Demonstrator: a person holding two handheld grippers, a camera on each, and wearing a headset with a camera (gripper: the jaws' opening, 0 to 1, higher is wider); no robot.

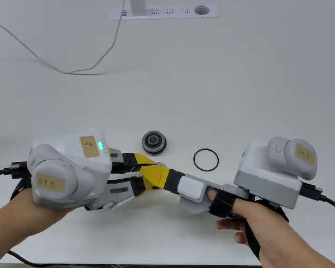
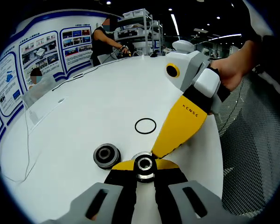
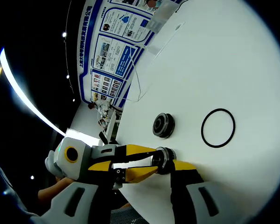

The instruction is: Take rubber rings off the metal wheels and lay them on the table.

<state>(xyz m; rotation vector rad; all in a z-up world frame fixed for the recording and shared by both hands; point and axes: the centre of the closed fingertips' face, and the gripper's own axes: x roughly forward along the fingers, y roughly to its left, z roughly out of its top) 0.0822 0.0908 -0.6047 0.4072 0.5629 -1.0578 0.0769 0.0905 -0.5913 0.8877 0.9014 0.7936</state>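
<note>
My left gripper (image 2: 144,163) is shut on a small metal wheel (image 2: 144,168) with a black rubber ring around its rim, held just above the table. My right gripper (image 3: 167,163) comes in from the right, its yellow tips closed on that wheel's (image 3: 161,159) ringed rim. In the head view both grippers meet near the front edge, left gripper (image 1: 152,167) against right gripper (image 1: 158,176). A second wheel (image 1: 154,141) stands free on the table behind them. One loose black rubber ring (image 1: 205,159) lies flat to its right.
The white table (image 1: 212,84) stretches far back. A white power strip (image 1: 163,11) sits at the back edge. A thin cable (image 1: 72,71) trails across the back left. The front edge is close under my hands. A person (image 2: 105,37) stands far off.
</note>
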